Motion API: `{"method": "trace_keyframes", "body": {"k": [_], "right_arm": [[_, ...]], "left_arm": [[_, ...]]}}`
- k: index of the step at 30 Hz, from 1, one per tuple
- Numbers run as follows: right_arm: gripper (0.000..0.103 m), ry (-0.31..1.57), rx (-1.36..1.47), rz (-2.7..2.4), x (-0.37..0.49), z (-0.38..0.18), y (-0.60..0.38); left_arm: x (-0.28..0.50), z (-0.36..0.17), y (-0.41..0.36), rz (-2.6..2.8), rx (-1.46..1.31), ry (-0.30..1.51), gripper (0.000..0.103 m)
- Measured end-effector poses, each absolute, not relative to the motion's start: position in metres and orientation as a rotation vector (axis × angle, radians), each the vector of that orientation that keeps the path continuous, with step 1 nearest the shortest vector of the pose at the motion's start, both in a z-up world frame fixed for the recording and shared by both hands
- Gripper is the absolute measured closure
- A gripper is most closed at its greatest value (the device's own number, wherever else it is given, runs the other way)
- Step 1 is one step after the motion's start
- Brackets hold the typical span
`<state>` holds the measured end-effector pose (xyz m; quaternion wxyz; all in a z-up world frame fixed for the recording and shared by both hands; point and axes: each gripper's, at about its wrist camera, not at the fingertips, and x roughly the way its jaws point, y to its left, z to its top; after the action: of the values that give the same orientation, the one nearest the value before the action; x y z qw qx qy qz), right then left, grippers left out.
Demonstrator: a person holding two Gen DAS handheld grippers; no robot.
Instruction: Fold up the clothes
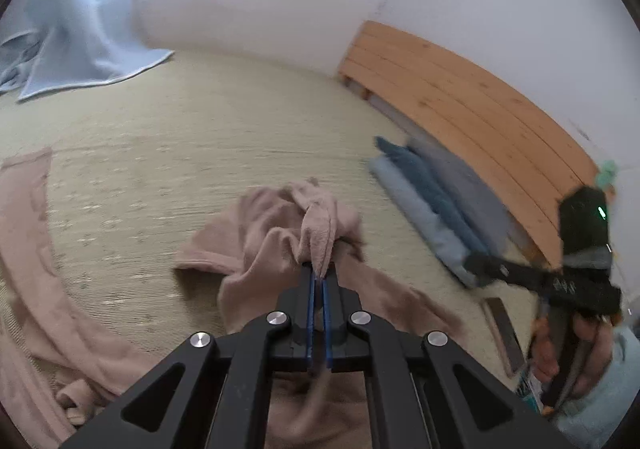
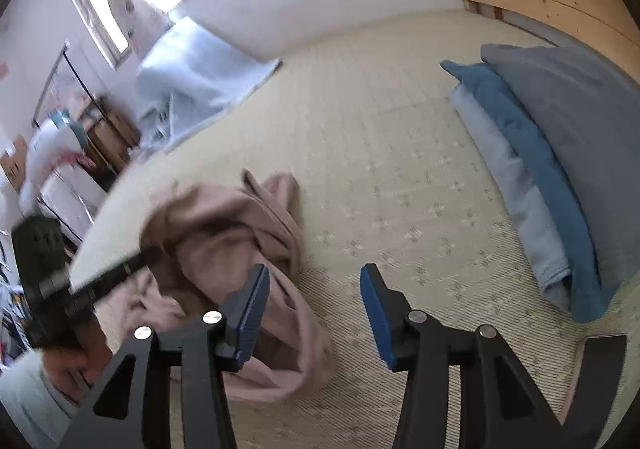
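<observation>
Left claw (image 1: pixel 319 276) pinching the pink garment (image 1: pixel 276 237), right claw (image 2: pixel 314 303) wide open with nothing in it.

The garment's bunched up on the bed's pale mat (image 2: pixel 380 169); folded blue and grey blankets (image 2: pixel 560 169) sit by the wooden headboard (image 1: pixel 460 89). No readable labels anywhere, too blurry.

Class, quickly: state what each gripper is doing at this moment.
Left gripper: shut on a fold of the pink garment.
Right gripper: open, nothing between its pads.
</observation>
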<state>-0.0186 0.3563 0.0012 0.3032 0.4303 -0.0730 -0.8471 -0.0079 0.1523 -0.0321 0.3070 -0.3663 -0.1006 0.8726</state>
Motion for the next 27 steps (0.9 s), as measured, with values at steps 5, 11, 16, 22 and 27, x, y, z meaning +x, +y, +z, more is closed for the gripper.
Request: {"method": "trace_keyframes", "body": {"k": [5,11,16,22,27], "right_arm": [[0.051,-0.213,1.111,-2.201,-0.014,0.007,0.347],[0.051,-0.184,1.097,-2.161,-0.008,0.009,0.331],[0.051,-0.188,1.099,-2.155,-0.009,0.008,0.330],[0.051,-0.200,1.118,-2.161,-0.014,0.006,0.327],[0.051,-0.208,1.114,-2.174,-0.017,0.007,0.324]], "left_arm": [[0.017,-0.026,0.170,2.203,-0.953,-0.230,0.101],[0.053,-0.032,0.200,2.063,-0.975,-0.152,0.101],[0.075,-0.041,0.212,1.962,-1.013,-0.121,0.101],[0.092,-0.053,0.218,1.886,-1.055,-0.078,0.101],[0.101,-0.062,0.221,1.843,-1.099,-0.061,0.101]]}}
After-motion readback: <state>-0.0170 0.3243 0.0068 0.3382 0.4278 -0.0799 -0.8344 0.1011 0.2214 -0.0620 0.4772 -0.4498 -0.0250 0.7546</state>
